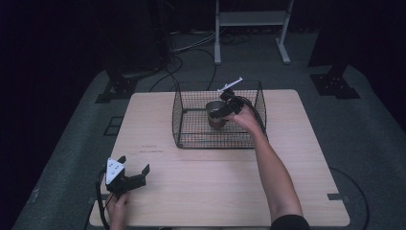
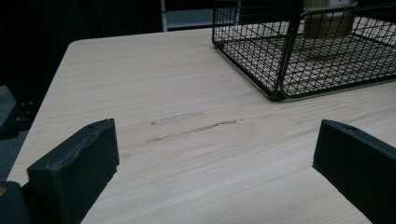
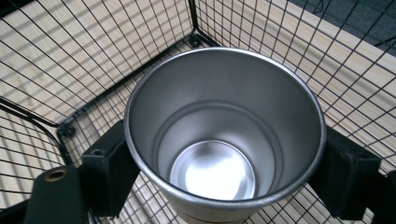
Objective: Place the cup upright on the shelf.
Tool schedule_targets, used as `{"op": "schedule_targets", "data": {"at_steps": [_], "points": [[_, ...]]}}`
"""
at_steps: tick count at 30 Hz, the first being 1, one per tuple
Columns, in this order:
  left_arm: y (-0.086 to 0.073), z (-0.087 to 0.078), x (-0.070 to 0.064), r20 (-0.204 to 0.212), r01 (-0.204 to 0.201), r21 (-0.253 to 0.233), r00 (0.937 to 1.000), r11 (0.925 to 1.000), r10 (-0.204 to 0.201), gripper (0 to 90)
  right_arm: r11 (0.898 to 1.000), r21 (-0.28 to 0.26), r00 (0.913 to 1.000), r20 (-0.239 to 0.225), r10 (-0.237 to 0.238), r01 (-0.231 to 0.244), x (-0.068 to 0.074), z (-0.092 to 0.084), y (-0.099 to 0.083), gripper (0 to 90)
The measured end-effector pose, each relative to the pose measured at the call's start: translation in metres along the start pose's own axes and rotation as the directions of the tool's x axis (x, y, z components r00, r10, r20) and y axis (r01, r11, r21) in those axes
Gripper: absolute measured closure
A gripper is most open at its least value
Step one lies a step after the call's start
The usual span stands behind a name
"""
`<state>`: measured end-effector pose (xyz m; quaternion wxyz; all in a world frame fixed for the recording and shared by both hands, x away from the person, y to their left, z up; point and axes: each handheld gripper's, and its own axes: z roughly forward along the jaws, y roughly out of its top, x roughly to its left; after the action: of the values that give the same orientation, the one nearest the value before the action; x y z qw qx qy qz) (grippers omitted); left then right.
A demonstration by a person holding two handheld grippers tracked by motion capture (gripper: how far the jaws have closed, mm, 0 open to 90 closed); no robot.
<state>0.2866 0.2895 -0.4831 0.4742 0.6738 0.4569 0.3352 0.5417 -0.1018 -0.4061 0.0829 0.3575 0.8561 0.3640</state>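
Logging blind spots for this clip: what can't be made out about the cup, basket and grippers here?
- Cup base: in the right gripper view, cut off by the bottom edge, so whether it rests on the basket floor is unclear.
- Cup top: in the left gripper view, cut off by the top edge.
- Right gripper contact: the cup rim hides where the jaws meet the wall.
- Left gripper: nothing between its jaws.
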Motion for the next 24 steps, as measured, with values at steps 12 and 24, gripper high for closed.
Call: {"op": "schedule_targets", "data": {"at_steps": [12, 24], "points": [[0.0, 0.0, 0.001, -0.002, 0.006, 0.001, 1.0, 1.0, -0.006, 0.0, 0.999, 0.041, 0.9997, 0.009, 0.025, -0.025, -0.008, 0.008, -0.004, 17.8], [0.0, 0.0, 0.001, 0.001, 0.006, 0.001, 1.0, 1.0, -0.006, 0.0, 0.997, 0.073, 1.0, 0.008, 0.005, -0.006, -0.004, 0.013, -0.005, 17.7]]}}
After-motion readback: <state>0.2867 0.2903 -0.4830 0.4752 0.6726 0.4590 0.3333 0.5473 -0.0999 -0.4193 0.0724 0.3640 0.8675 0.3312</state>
